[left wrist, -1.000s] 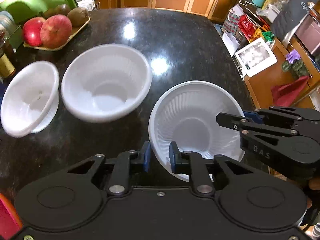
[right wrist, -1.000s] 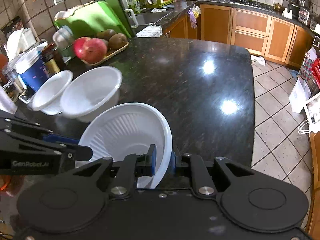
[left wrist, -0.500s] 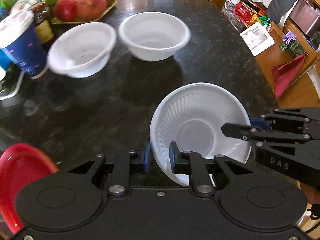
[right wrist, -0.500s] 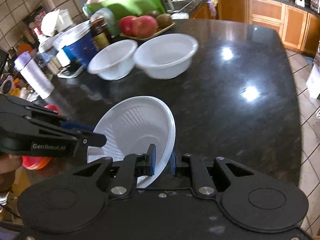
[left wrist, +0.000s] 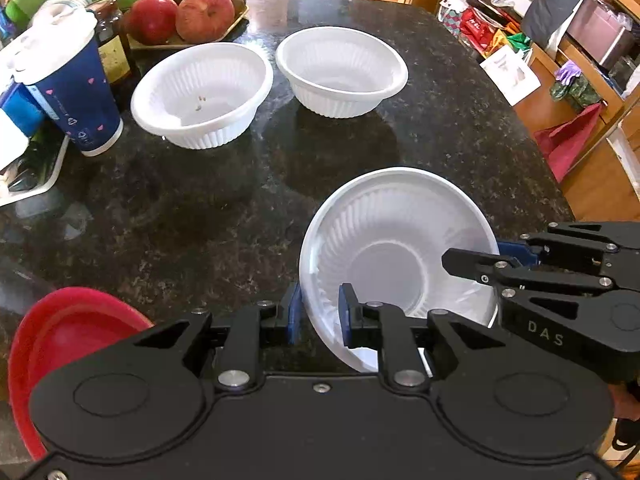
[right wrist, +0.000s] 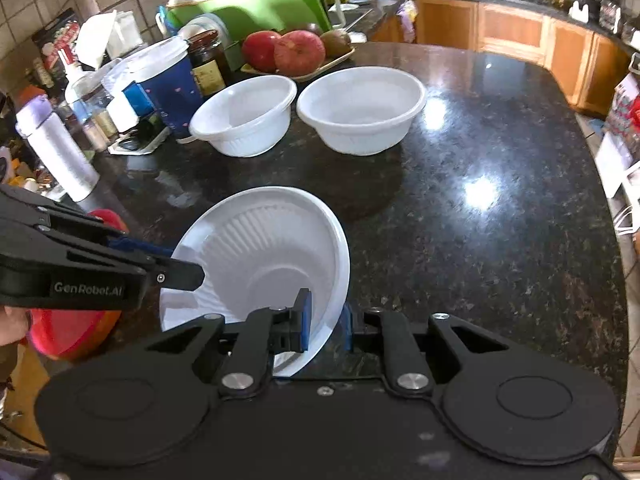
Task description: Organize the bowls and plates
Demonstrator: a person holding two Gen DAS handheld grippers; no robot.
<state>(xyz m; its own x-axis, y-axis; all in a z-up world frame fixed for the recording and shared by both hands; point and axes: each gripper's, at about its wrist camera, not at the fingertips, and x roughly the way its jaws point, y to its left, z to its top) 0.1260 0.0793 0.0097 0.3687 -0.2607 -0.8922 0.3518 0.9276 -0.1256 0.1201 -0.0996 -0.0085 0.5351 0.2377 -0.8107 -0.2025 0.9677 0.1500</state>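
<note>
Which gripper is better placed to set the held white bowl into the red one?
Left gripper: the red bowl lies just beside it. The right gripper, also gripping the white bowl, is farther away.

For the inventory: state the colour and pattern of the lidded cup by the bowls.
Dark blue cup with small pink hearts, white lid; clearest in the left wrist view.

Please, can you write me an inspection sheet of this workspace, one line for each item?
Surface: dark granite counter, glossy with light reflections.
Job's things: tilted white bowl held at two rim spots; two white bowls side by side beyond; red plate at near left edge.
Clutter: blue paper cup, jar, tray of apples.
Grippers: left gripper and right gripper both shut on the bowl's rim.
Cables: nothing seen.
Surroundings: wooden cabinets, green cutting board.
</note>
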